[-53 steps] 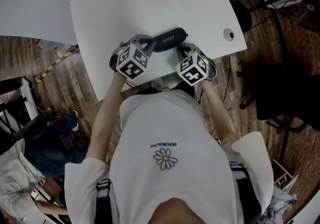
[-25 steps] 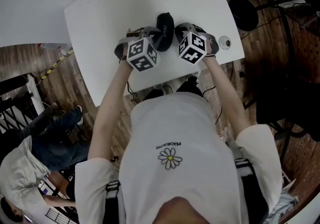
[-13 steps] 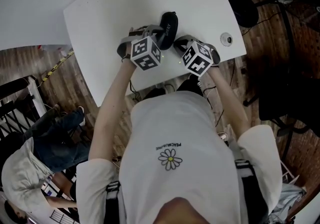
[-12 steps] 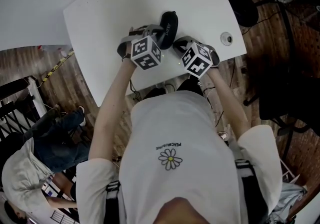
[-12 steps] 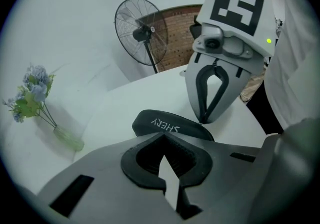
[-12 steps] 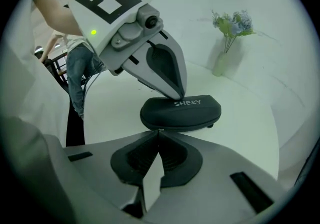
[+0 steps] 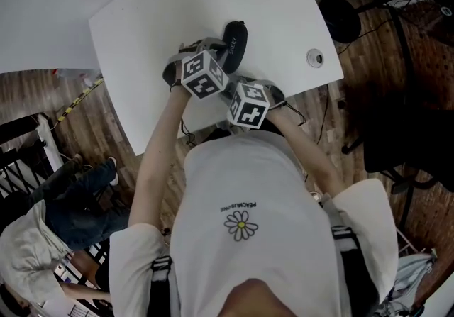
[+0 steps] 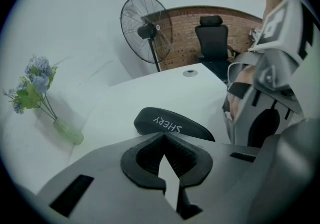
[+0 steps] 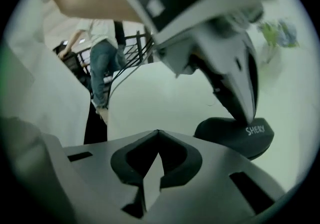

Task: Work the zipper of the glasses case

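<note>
The black glasses case point(image 7: 235, 45) lies on the white table point(image 7: 142, 18), its long axis pointing away from me. My left gripper point(image 8: 163, 135) is shut. The case point(image 8: 172, 124) sits just beyond its tips. In the right gripper view its fingertips point(image 9: 248, 115) come down onto the top of the case point(image 9: 235, 137). Whether they pinch the zipper pull is hidden. My right gripper point(image 9: 158, 133) is shut with nothing in it and is drawn back from the case, near the table's front edge. Its marker cube point(image 7: 248, 104) hides its jaws in the head view.
A vase of flowers point(image 8: 37, 92) stands at the far left of the table. A round cable grommet point(image 7: 314, 58) sits near the right edge. A fan point(image 8: 147, 30) and an office chair point(image 8: 214, 37) stand beyond the table. A person in jeans point(image 9: 102, 62) is off the left side.
The right gripper has pulled away from the case's right side, back toward me and to the left. The left gripper has stayed at the case. Earlier, the case swung from crosswise to lengthwise.
</note>
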`<state>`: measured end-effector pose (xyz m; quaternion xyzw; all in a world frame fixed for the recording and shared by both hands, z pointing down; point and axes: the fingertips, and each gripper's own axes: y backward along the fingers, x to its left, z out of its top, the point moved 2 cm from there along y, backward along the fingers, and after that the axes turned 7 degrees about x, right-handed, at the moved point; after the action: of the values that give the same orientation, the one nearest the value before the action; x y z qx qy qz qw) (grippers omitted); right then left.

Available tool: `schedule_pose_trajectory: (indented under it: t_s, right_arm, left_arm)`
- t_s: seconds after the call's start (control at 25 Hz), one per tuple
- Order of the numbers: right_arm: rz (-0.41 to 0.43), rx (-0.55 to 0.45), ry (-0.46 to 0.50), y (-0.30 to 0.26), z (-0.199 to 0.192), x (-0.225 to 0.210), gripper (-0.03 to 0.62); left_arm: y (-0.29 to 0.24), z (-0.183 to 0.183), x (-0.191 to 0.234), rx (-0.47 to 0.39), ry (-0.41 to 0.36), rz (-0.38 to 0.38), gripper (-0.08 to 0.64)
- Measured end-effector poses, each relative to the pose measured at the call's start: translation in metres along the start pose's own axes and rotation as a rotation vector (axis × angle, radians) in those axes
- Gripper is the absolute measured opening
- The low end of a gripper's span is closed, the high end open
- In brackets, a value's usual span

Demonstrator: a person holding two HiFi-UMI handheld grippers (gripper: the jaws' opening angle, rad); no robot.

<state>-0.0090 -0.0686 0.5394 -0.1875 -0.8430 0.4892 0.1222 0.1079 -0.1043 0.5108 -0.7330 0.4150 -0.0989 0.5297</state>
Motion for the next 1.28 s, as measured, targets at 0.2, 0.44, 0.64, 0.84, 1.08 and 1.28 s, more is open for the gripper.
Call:
schedule_pose_trajectory:
  t_s: [0.2,0.44,0.64,0.84,1.08,1.28]
  right_arm:
    - [-0.122,-0.047,-0.099,0.008,-0.011,-0.009,0.008]
    - [-0.244,-0.071,-0.465,0.026,-0.041,-0.058,0.009]
    - [-0.265,-0.057,-0.402,0.027,-0.039,-0.072,0.009]
    - [-0.286,-0.032,-0.336,0.026,-0.036,-0.081,0.009]
    - [-0.414,0.043,-0.212,0.032,-0.047,-0.105,0.009]
    - [-0.417,0.049,-0.228,0.027,-0.057,-0.119,0.009]
  left_arm:
    - [-0.001,-0.004,0.004,0.018,0.043,0.004,0.012]
    - [0.002,-0.016,0.003,0.038,0.044,0.004,0.012]
    - [0.014,-0.047,0.002,0.033,0.225,-0.005,0.012]
    - [-0.004,-0.057,-0.021,0.086,0.199,-0.069,0.012]
    - [-0.009,-0.04,-0.045,0.081,0.096,-0.12,0.012]
    - [-0.019,-0.009,-0.062,0.01,0.089,-0.164,0.012]
